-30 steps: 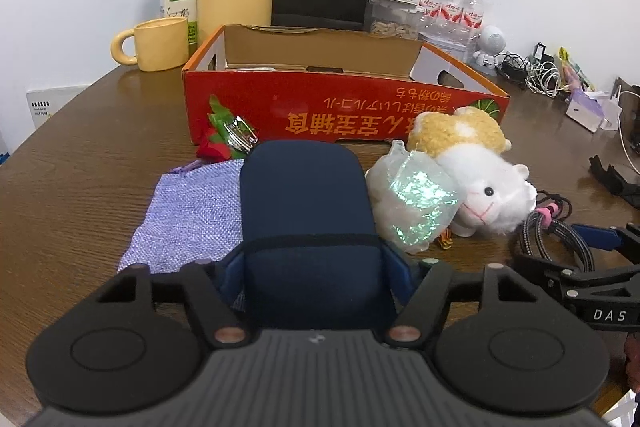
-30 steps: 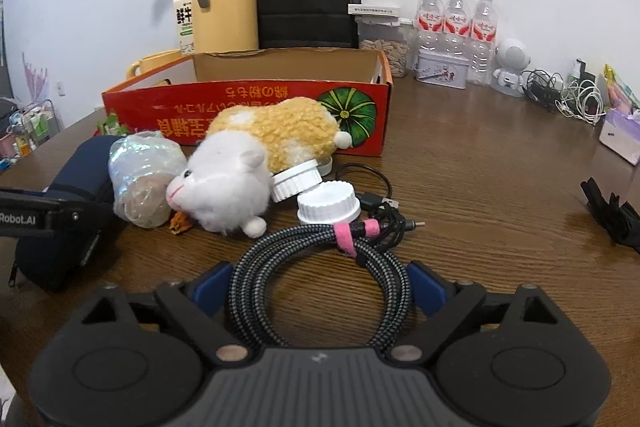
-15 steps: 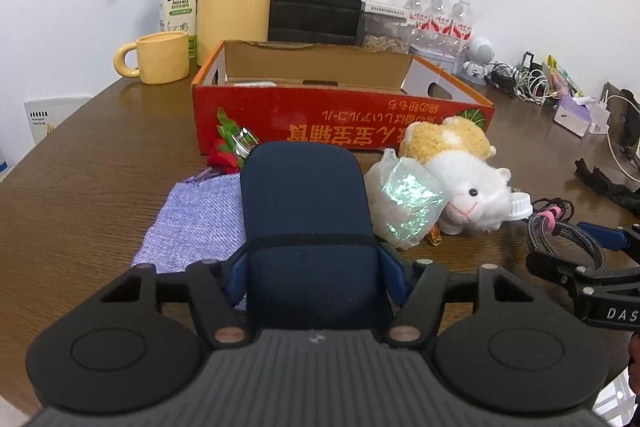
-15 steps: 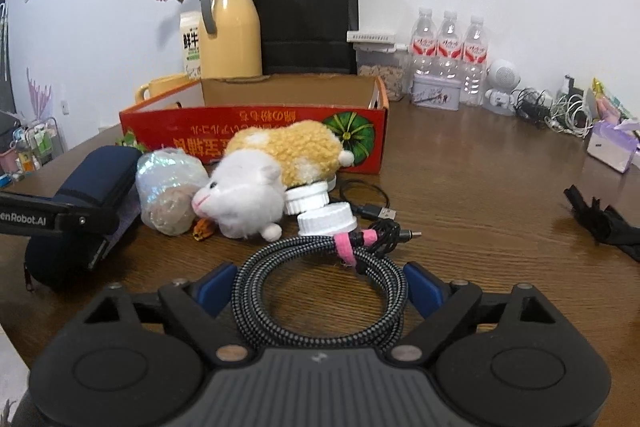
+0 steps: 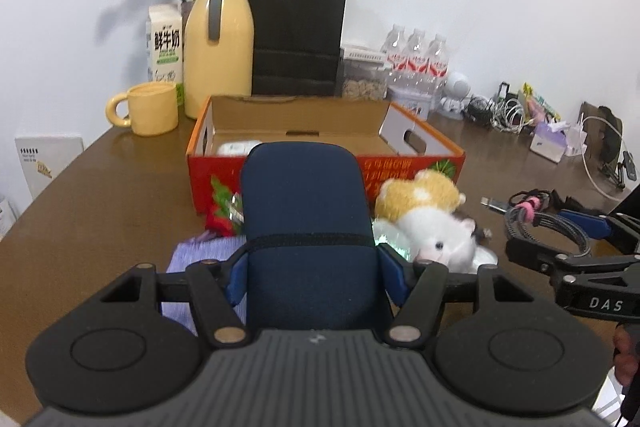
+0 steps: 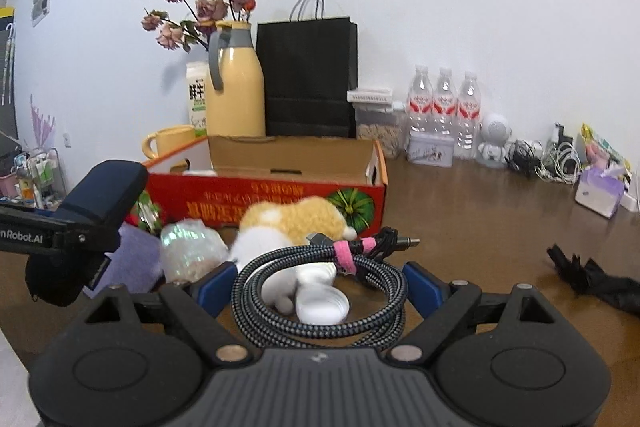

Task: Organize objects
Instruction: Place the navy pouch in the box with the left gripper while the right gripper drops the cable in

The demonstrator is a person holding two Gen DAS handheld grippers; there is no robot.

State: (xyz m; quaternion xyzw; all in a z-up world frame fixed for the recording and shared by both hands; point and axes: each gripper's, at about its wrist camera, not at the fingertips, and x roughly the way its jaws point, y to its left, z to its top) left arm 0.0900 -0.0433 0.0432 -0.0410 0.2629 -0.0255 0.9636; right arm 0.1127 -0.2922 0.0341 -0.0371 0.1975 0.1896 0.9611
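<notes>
Your left gripper [image 5: 312,277] is clamped on the dark blue case [image 5: 306,223], holding it up off the table [image 5: 100,195] in front of the red box [image 5: 416,167]. Your right gripper [image 6: 320,285] squeezes the coiled cable [image 6: 320,291] from both sides and holds it above the stuffed toy [image 6: 296,219].

Each camera sits just behind its own claw, looking forward and slightly down along the fingers. Both face the red box [image 5: 326,163] beyond the fingertips, and each shows the other claw at its edge. The plush toy [image 6: 296,223] ahead looks blurred, perhaps from motion.
</notes>
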